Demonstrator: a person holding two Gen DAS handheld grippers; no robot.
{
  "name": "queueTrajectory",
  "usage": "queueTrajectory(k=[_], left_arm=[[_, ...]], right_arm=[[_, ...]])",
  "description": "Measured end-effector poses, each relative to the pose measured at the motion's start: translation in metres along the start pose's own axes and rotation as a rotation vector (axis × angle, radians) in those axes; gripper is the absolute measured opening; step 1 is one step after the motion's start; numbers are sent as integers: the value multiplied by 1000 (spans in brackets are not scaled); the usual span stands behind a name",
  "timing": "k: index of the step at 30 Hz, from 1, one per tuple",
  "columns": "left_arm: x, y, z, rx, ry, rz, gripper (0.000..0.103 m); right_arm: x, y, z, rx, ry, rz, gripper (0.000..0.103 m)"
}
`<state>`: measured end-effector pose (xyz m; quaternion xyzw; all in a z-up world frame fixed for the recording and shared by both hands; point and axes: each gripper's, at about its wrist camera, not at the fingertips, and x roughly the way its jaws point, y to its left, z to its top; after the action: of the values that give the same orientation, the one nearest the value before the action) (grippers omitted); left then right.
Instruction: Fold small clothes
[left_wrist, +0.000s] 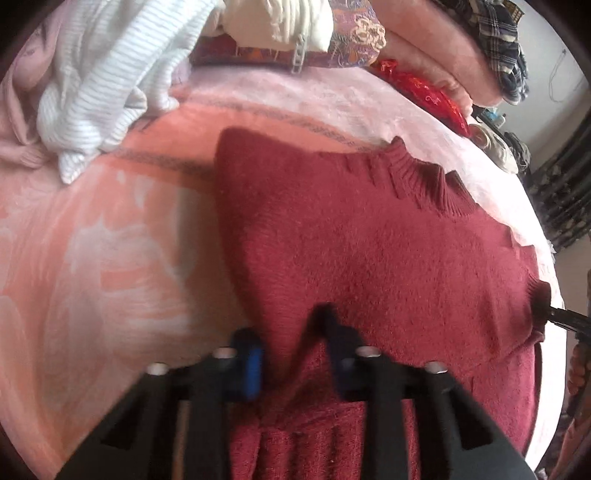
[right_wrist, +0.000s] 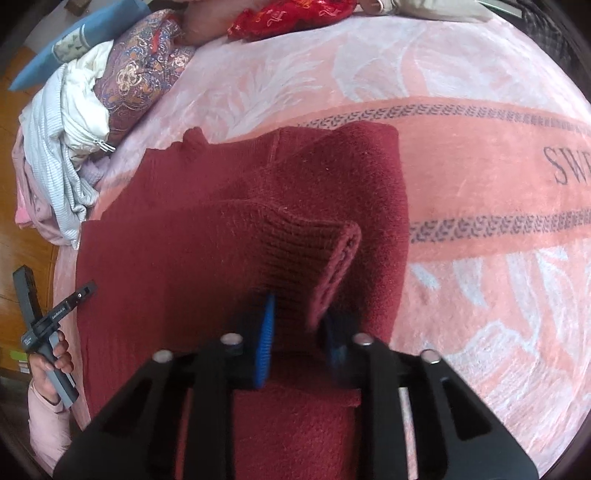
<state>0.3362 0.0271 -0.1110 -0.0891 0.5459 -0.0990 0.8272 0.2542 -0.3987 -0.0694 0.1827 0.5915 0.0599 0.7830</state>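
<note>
A dark red knitted sweater (left_wrist: 369, 240) was spread on a pink patterned blanket (right_wrist: 480, 184) covering the bed. The left tongs (left_wrist: 291, 347) were closed on a pinched fold of its fabric, and the right tongs (right_wrist: 301, 339) were closed on its ribbed cuff (right_wrist: 332, 266). A heap of pale clothes (left_wrist: 103, 85) was seen at the blanket's far edge.

1. Left gripper (left_wrist: 291, 350) points steeply down, its jaws pinched on red knit
2. Right gripper (right_wrist: 299, 325) points steeply down, blue pads (right_wrist: 266, 339) clamped on a ribbed red fold
</note>
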Motion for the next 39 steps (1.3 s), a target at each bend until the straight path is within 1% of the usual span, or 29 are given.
queueTrajectory(k=[1, 3, 5, 7, 9, 10, 11, 13, 14, 15, 16, 17, 18, 19, 20, 22, 24, 25, 26, 27, 28, 29, 30, 32, 34, 35, 37, 38, 39], left_arm=[[-3, 4, 0, -19, -7, -22, 13], [-10, 16, 1, -67, -16, -63, 11], [-22, 30, 3, -80, -35, -93, 11], [-26, 40, 6, -87, -47, -94, 11], [-17, 48, 4, -110, -23, -100, 11], [-13, 49, 2, -115, -14, -99, 11], [-5, 46, 1, -95, -3, -84, 12], [-3, 41, -3, -55, -10, -59, 15], [-5, 37, -3, -32, -13, -51, 20], [-8, 35, -2, -20, -12, -39, 23], [-14, 32, -2, -8, -15, -21, 30], [-19, 29, -2, -1, -21, -12, 47], [-23, 28, -2, 2, -25, -10, 59], [-27, 25, -3, 5, -29, -10, 73], [-30, 22, -4, 9, -29, -11, 78], [-30, 15, -8, 25, -5, -28, 79], [-23, 9, -12, 36, 36, -26, 77], [-19, 7, -14, 39, 47, -17, 67], [-13, 7, -16, 47, 58, 14, 48], [-11, 8, -18, 49, 53, 40, 40], [-10, 12, -19, 44, 45, 40, 31], [-11, 18, -18, 28, 42, 18, 25], [-13, 21, -18, 21, 41, 7, 23], [-19, 28, -16, 7, 32, -22, 18], [-29, 35, -15, 1, 6, -42, 17], [-32, 40, -14, 7, -3, -45, 17], [-33, 51, -15, 7, -10, -45, 17], [-29, 55, -16, 11, 1, -61, 17], [-22, 56, -18, 17, 13, -57, 18]], right_arm=[[-2, 0, 0, 6, 0, 28, 7], [-8, 3, 0, 18, -5, 83, 7], [-9, 7, 0, 16, -2, 121, 7], [-1, 10, -1, 4, 16, 103, 7], [15, 7, -4, 7, 41, 42, 8], [19, 7, -5, 5, 42, 33, 10], [20, 6, -6, -3, 37, 34, 10], [16, 8, -5, -20, 40, 27, 10], [13, 10, -5, -30, 40, 25, 15], [9, 11, -5, -39, 34, 16, 23], [6, 12, -5, -43, 30, 9, 30], [4, 12, -6, -45, 34, 13, 33], [2, 13, -8, -44, 42, 23, 35], [1, 14, -11, -45, 50, 20, 35], [0, 17, -14, -56, 62, 5, 35], [1, 20, -16, -70, 68, -8, 35], [3, 19, -18, -66, 71, -6, 35], [5, 18, -17, -64, 72, -6, 34], [6, 18, -17, -63, 69, -7, 31], [8, 18, -17, -62, 67, -2, 27], [9, 19, -17, -59, 69, 10, 21], [10, 19, -17, -53, 73, 34, 18], [11, 20, -17, -49, 80, 52, 13], [9, 25, -17, -44, 86, 96, 10], [7, 30, -16, -49, 88, 129, 10], [8, 32, -16, -51, 90, 130, 10], [12, 31, -15, -62, 92, 83, 9], [17, 28, -15, -60, 97, 65, 9], [20, 24, -15, -46, 100, 69, 9]])
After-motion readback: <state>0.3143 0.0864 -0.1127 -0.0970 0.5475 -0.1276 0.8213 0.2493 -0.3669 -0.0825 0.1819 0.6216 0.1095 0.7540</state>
